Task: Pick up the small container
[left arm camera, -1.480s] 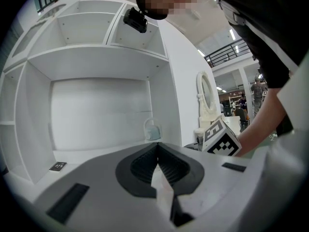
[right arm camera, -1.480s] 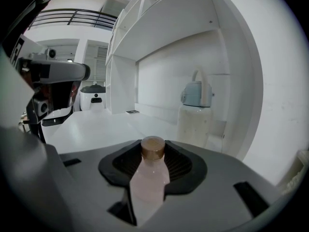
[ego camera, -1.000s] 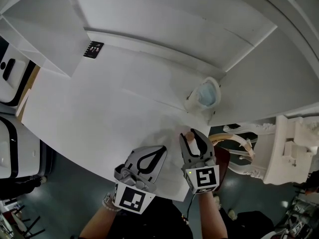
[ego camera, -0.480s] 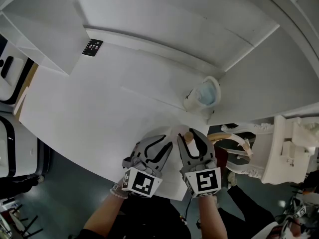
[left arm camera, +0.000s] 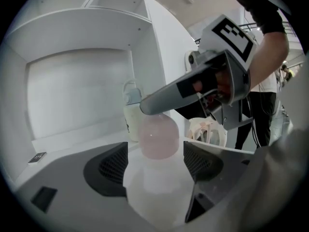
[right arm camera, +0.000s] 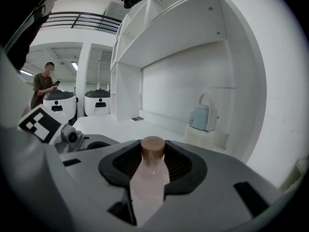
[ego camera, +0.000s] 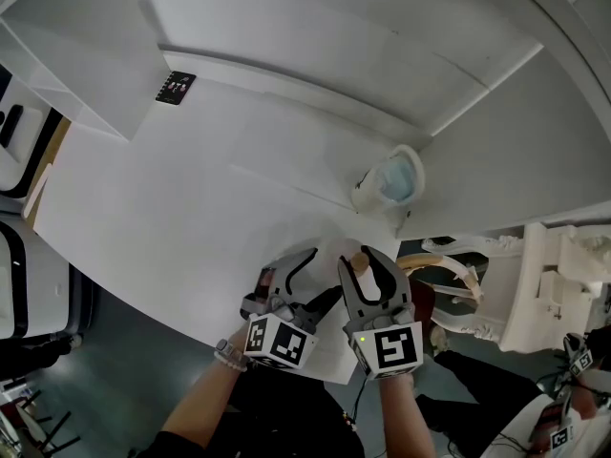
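The small container is a pale pink bottle [right arm camera: 148, 180] with a brown cap [ego camera: 360, 260]. My right gripper [right arm camera: 152, 166] is shut on its neck, cap pointing forward, over the near edge of the white table [ego camera: 172, 208]. In the left gripper view the bottle's rounded base [left arm camera: 157, 137] hangs under the right gripper's jaws. My left gripper [ego camera: 313, 280] sits close beside the right gripper [ego camera: 368, 273]. Its jaws have just been opening and now stand wide. The bottle's base shows between the left gripper's [left arm camera: 154, 163] pads, which do not touch it.
A white jug with a pale blue lid [ego camera: 391, 181] stands at the table's back right, against the white shelving. A black marker tag [ego camera: 177, 88] lies at the far left. A white ornate chair [ego camera: 458, 275] is off the right edge. A person [right arm camera: 43, 83] stands far behind.
The left gripper has moved right and down towards the right gripper, and its jaws have gone from shut to wide open. The right gripper and the bottle have stayed put.
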Demonstrator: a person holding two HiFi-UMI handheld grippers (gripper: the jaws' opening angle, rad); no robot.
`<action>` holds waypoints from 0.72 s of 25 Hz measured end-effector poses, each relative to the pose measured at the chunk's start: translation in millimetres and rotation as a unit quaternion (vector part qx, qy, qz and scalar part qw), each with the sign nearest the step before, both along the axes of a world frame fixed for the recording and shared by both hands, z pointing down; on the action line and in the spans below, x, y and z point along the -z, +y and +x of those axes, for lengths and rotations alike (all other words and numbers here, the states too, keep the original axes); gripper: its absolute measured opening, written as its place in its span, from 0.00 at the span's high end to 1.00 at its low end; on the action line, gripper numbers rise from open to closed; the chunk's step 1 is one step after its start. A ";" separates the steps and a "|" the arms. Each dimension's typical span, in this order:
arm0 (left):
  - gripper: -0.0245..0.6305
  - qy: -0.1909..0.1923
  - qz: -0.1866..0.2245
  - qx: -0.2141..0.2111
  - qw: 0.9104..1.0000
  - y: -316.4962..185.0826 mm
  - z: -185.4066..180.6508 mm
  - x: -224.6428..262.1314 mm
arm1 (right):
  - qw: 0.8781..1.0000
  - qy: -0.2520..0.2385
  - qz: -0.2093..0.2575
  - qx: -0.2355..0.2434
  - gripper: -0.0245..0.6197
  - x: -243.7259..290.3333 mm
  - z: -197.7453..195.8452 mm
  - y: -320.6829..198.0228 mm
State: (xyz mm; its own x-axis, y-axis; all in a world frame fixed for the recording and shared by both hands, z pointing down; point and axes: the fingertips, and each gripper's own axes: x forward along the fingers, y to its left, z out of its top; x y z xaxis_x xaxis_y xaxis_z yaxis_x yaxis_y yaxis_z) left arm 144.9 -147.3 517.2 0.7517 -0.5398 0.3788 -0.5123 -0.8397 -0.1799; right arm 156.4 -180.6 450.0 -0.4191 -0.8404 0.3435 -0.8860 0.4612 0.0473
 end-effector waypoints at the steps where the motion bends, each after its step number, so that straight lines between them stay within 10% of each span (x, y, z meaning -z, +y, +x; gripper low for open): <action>1: 0.43 -0.004 -0.001 -0.004 1.000 0.8 2.6 -4.1 | 1.000 -0.002 0.001 0.002 0.73 0.2 -1.9 0.3; 18: 0.42 -0.021 0.037 -0.007 0.999 -18.3 14.9 -11.2 | 1.000 -0.018 -0.020 0.001 0.73 -1.9 -8.4 1.9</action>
